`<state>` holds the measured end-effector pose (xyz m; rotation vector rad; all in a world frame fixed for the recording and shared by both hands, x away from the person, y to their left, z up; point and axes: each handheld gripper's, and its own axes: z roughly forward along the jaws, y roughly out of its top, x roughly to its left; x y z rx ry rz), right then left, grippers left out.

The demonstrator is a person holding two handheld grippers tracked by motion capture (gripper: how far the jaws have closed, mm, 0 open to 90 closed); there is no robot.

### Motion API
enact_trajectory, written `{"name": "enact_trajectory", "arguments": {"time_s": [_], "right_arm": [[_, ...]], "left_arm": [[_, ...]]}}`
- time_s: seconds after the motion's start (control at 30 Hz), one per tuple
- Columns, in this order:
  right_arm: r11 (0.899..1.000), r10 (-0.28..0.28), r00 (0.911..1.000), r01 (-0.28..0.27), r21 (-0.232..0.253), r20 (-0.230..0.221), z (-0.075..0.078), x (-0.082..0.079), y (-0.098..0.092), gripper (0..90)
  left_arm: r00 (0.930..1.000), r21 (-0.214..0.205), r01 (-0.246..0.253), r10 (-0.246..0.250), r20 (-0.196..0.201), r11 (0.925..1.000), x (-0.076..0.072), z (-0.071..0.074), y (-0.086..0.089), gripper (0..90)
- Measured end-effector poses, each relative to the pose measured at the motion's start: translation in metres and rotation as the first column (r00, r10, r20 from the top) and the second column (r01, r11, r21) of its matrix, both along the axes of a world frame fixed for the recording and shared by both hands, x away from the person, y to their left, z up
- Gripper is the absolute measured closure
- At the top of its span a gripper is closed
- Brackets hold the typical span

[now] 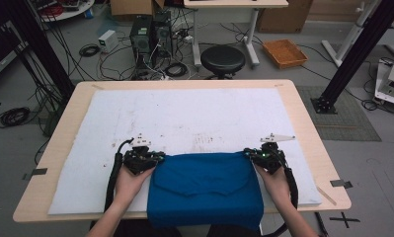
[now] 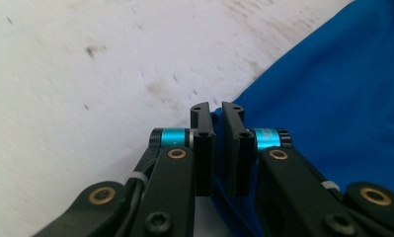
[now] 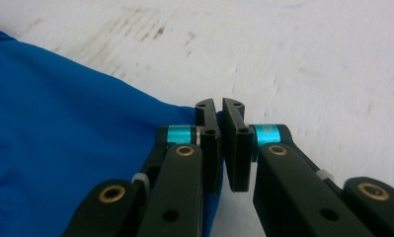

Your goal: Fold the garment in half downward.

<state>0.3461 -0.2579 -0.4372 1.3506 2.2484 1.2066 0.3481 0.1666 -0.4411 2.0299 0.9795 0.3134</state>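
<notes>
On the near half of the white mat, a blue cloth lies folded, its front edge hanging just over the near rim of the wooden table. Both forearms enter from the bottom of the high view, roughly parallel, each hand wrapped around the body of its tool. The left hand sets the left gripper against the cloth's far left corner, jaws aimed inward toward the fabric. The right hand sets the right gripper against the far right corner, mirrored. In the left gripper view, the jaws stand nearly together, pinching a thin fold of the blue cloth between the pads. In the right gripper view, the jaws are likewise drawn narrow and clamp the edge of the cloth at its corner. Both grippers lie low, close to the mat surface.
</notes>
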Motion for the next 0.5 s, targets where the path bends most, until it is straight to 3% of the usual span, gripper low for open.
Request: {"name": "enact_trajectory", "arguments": {"time_s": [0.07, 0.13, 0.23, 0.27, 0.37, 0.5], "right_arm": [[1.0, -0.005, 1.0, 0.005, 0.006, 0.005, 0.003, 0.011, 0.001, 86.5], [1.0, -0.018, 0.9998, 0.018, 0.004, 0.009, 0.005, 0.024, 0.002, 86.5], [0.999, -0.036, 0.9993, 0.036, -0.001, 0.013, 0.011, 0.045, 0.003, 86.4], [0.999, -0.041, 0.999, 0.041, -0.005, 0.014, 0.012, 0.052, 0.003, 86.5], [0.998, -0.065, 0.9979, 0.065, 0.0, 0.002, 0.014, 0.072, 0.003, 86.4], [0.996, -0.095, 0.9955, 0.095, -0.002, -0.005, 0.013, 0.087, 0.003, 86.4]], "left_arm": [[0.9999, 0.023, -0.001, 0.0, 0.016, 0.9997, 0.013, 0.005, -0.001, 83.9], [0.9995, 0.019, -0.007, 0.006, 0.03, 0.9998, 0.026, 0.01, -0.001, 83.9], [0.9978, 0.069, -0.01, 0.006, 0.067, 0.9976, 0.047, 0.018, -0.004, 83.9], [0.9973, 0.062, -0.017, 0.012, 0.073, 0.9979, 0.053, 0.019, -0.004, 83.9], [0.9974, 0.053, -0.028, 0.024, 0.067, 0.9982, 0.071, 0.021, -0.005, 83.8], [0.998, 0.08, -0.027, 0.022, 0.059, 0.9964, 0.087, 0.02, -0.01, 83.8]]}}
